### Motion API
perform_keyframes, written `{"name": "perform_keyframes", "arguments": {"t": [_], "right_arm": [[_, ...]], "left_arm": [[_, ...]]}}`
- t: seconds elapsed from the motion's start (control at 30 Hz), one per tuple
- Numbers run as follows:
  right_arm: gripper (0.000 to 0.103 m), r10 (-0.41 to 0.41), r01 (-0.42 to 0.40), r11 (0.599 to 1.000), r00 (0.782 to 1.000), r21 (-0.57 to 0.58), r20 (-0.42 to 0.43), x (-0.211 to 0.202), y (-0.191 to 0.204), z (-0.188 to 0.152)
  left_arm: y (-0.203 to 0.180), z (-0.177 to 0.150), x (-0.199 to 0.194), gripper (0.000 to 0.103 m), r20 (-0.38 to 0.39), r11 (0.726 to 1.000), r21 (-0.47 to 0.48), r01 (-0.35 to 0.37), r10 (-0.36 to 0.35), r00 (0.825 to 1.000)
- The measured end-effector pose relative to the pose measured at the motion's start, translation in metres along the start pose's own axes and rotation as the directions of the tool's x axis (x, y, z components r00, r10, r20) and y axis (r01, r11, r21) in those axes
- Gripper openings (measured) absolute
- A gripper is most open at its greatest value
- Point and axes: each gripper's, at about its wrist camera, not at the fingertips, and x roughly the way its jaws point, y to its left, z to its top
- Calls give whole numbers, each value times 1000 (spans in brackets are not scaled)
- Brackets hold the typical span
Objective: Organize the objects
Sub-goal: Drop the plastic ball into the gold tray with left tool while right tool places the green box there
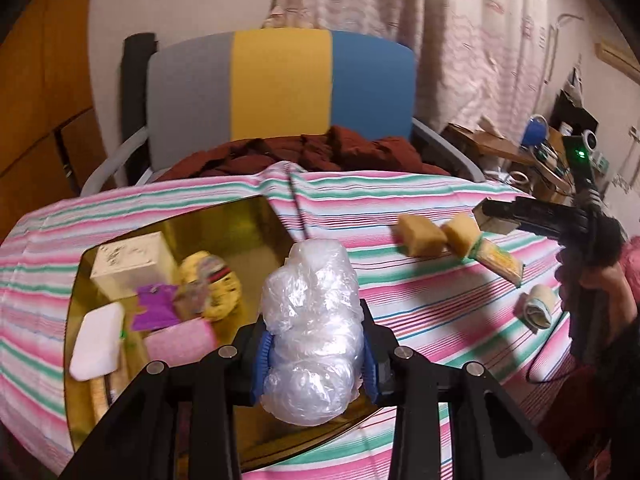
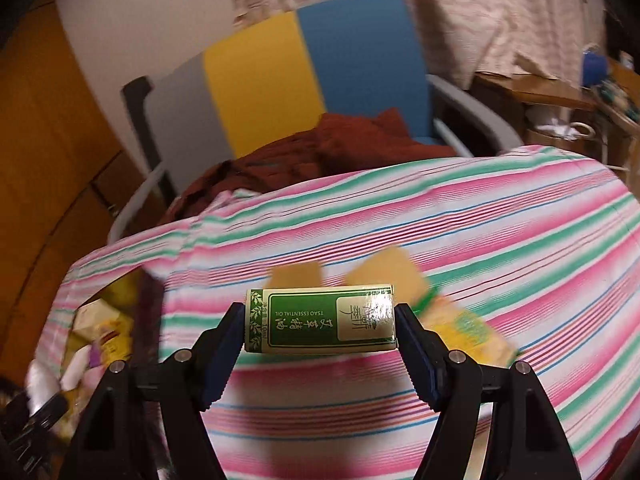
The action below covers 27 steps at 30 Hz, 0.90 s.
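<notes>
My left gripper (image 1: 314, 354) is shut on a crumpled clear plastic bag (image 1: 312, 320), held above the right side of a shiny gold tray (image 1: 240, 216). The tray holds a white box (image 1: 128, 260), a yellow patterned ball (image 1: 212, 284), a purple piece (image 1: 154, 306), a pink sponge (image 1: 180, 342) and a white block (image 1: 98, 340). My right gripper (image 2: 320, 320) is shut on a small green and cream essential-oil box (image 2: 322, 320), raised over the striped cloth. In the left wrist view that gripper (image 1: 492, 218) hangs above two tan sponge blocks (image 1: 424, 234).
A yellow-green packet (image 1: 500, 264) and a folded cloth roll (image 1: 538, 306) lie on the pink and green striped tablecloth (image 1: 400, 192) at the right. Behind the table stands a grey, yellow and blue chair (image 1: 280, 84) with dark red fabric (image 1: 320, 152). A cluttered desk (image 1: 540, 148) is far right.
</notes>
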Motion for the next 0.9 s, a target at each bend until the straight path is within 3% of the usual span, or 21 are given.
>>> {"name": "perform_keyframes", "arguments": {"t": [0.3,0.53,0.77,0.9], "right_arm": [[74,134,-136,986,990,-98,-33,-9,89,-33],[74,238,-254,940,967,-227,-95,-20,160,-62],[75,268,-327,883,940,-337,-210,-8,217,-100],[75,243,-326,870,936,-371,-253,2,234,-118]], "left_arm": [[47,-20,-10,37,-14,996,-86,-32,31,999],[103,-31,-21,37,-13,974,-215,-73,72,997],[145,-34,-24,37,-10,952,-291,-95,97,995],[150,-21,-21,37,10,957,-280,-77,83,996]]}}
